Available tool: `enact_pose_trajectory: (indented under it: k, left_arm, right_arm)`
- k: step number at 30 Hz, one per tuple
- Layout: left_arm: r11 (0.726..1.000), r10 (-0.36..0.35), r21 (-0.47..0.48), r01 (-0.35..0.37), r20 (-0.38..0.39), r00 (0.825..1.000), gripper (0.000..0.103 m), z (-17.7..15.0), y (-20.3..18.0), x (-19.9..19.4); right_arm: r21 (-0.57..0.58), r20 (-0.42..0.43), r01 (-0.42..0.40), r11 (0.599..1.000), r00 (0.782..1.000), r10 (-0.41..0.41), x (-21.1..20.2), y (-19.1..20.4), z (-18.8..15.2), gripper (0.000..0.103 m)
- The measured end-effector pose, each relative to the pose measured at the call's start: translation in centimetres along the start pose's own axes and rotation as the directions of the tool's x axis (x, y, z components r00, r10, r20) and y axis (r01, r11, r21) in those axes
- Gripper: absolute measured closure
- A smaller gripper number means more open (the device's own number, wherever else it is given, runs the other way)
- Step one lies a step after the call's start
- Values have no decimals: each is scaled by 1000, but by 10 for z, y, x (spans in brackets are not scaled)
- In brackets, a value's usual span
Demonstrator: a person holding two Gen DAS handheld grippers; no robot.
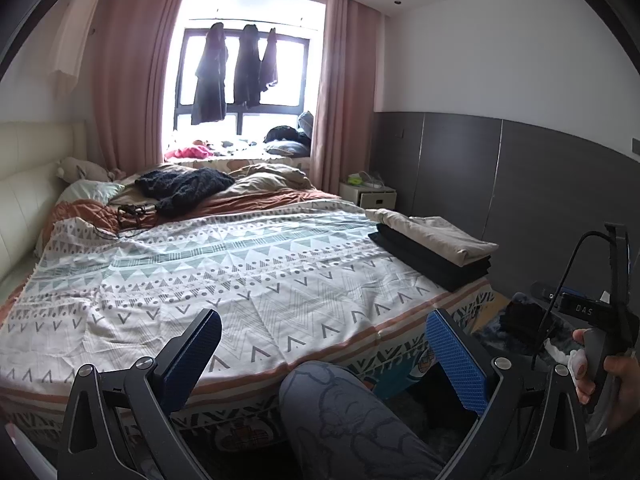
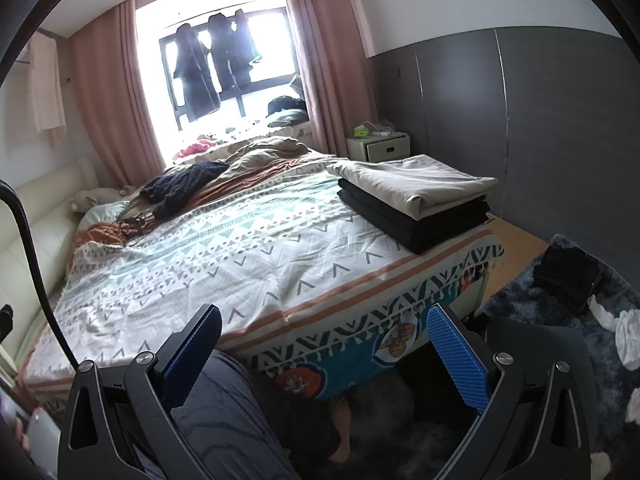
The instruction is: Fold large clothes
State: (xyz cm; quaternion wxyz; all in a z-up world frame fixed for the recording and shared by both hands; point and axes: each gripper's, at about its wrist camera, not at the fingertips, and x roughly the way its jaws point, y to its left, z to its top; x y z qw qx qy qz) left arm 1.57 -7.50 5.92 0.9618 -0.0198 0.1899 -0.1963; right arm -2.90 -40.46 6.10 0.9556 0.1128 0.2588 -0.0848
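White cotton bedspread with grey-green geometric print point(image 1: 224, 264) covers most of the bed, orange stripe along its near edge, bare across the middle. Pink curtains point(image 1: 128, 80) frame the bright window at the far end; three dark garments point(image 1: 212, 76) hang on a rail in front of the glass. Grey wall panels point(image 1: 520, 172) run along the right side. Folded clothes stack sits on the bed's near-right corner: beige folded piece point(image 2: 416, 188) on top of black folded layers point(image 2: 424, 226), edges roughly aligned. Crumpled brown-beige duvet point(image 1: 264, 182) bunched at the far end, black knitted garment point(image 1: 180, 188) lying on it, left of centre. White bedside cabinet point(image 2: 380, 146) beyond the bed's far-right corner. Dark shaggy rug point(image 2: 560, 312) on the floor to the right, with a black item and white cloth on it. Left gripper point(image 1: 324, 350) wide apart, holding nothing, hovering over the near bed edge above a knee in grey patterned trousers point(image 1: 340, 412). Right gripper point(image 2: 324, 344) likewise spread, nothing between the blue pads, near the bed's foot. Neither touches the stack.
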Motion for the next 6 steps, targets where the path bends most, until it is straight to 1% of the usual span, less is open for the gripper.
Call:
enact_pose_trajectory:
  k: [6]
  left_arm:
    - [1000, 0, -6, 0, -2, 1000, 0, -2, 0, 0]
  right_arm:
    - [-2, -5, -6, 1000, 1000, 6, 3, 0, 1, 0]
